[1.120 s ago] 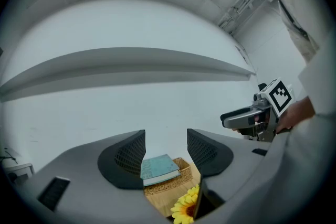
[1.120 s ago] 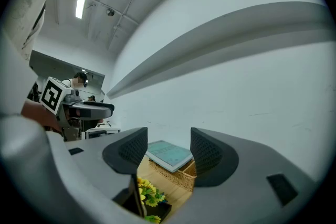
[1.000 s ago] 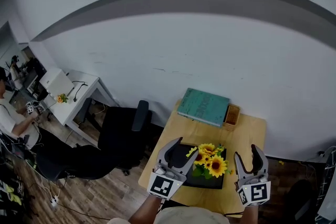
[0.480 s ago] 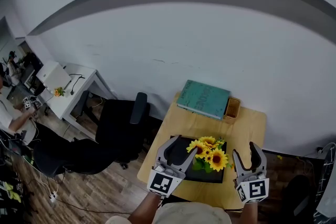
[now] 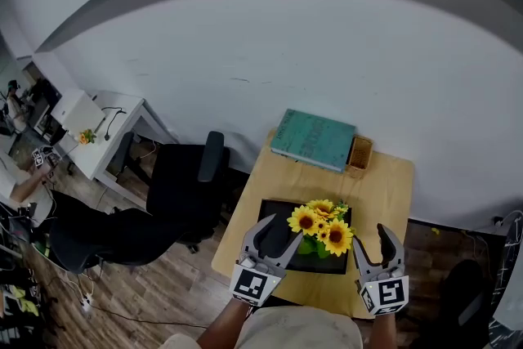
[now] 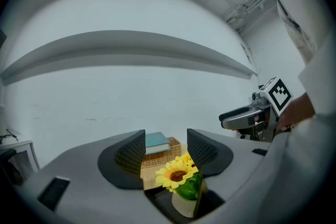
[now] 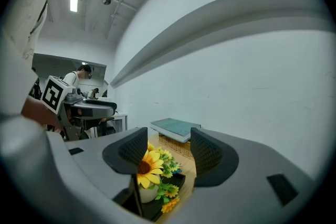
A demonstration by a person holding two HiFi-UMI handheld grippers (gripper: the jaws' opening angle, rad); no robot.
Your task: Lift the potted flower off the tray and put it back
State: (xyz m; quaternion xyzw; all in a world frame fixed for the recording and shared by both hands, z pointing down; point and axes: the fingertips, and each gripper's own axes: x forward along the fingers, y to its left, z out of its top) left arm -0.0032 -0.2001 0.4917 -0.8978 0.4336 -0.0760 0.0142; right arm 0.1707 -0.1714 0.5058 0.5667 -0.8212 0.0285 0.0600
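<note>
A bunch of yellow sunflowers [image 5: 323,226] in a small white pot [image 6: 182,206] stands on a black tray [image 5: 278,234] on the wooden table [image 5: 384,196]. My left gripper [image 5: 278,231] hovers over the tray's left part, open and empty. In the left gripper view [image 6: 166,150] the flowers [image 6: 178,176] lie ahead of and below the jaws. My right gripper [image 5: 370,238] is off the tray's right edge, also open and empty. In the right gripper view [image 7: 168,149] the flowers [image 7: 149,168] sit low and left, beyond the jaws, on the tray [image 7: 173,186].
A teal book [image 5: 313,140] lies at the table's far edge, partly on a wicker basket [image 5: 359,156]. A black office chair [image 5: 184,184] stands left of the table. Farther left is a white desk [image 5: 98,135]. A white wall rises right behind the table.
Both grippers have come down toward the table on either side of the flowers. Their jaws stay as wide as before. The pot stands on the tray throughout.
</note>
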